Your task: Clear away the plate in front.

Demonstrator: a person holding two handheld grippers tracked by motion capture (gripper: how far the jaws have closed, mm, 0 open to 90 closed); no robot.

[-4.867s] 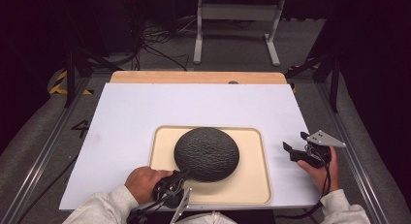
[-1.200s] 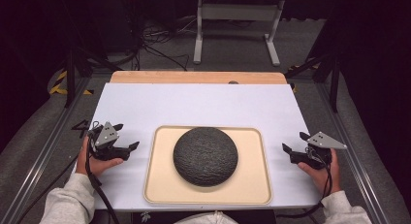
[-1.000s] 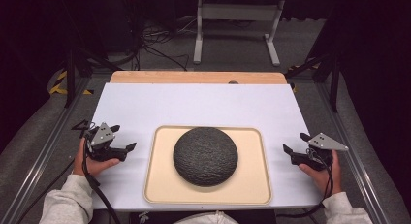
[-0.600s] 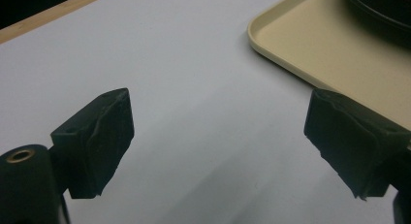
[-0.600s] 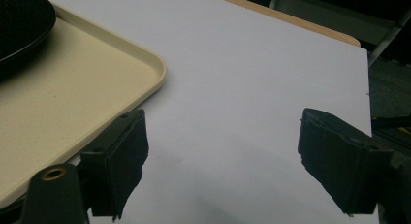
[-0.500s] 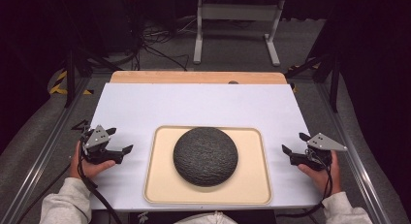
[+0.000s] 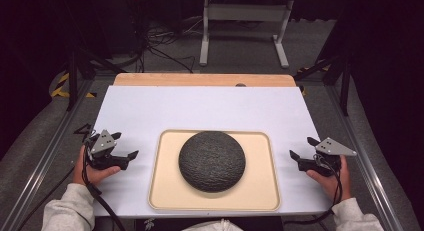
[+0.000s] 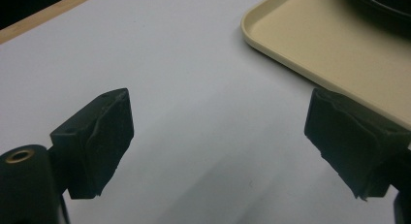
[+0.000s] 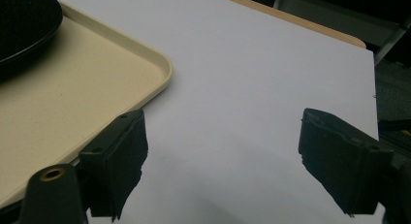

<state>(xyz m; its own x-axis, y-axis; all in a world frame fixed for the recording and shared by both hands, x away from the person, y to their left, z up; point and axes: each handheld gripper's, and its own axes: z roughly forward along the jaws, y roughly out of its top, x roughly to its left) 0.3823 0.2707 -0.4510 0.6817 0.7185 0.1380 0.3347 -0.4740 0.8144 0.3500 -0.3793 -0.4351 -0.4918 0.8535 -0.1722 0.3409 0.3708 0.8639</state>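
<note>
Since the dark textured dome [image 7: 212, 161] sits centred on the beige tray [image 7: 165, 191], both tools, left tool [image 7: 127, 150] and right tool [image 7: 301, 147], rest off to the sides with jaws apart and empty, so it looks pretty much done.

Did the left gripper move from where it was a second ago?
Yes. The left gripper slid toward the person, lower along the tray's left edge.

cut off and hidden parts

in the left claw view the dark dome [image 8: 383, 1] is clipped by the top edge and the tray [image 8: 310, 44] runs out at the right; in the right claw view the dome [image 9: 24, 20] leaves at the left. in the high view the dome [image 7: 212, 161] hides the tray's [image 7: 165, 191] middle.
</note>
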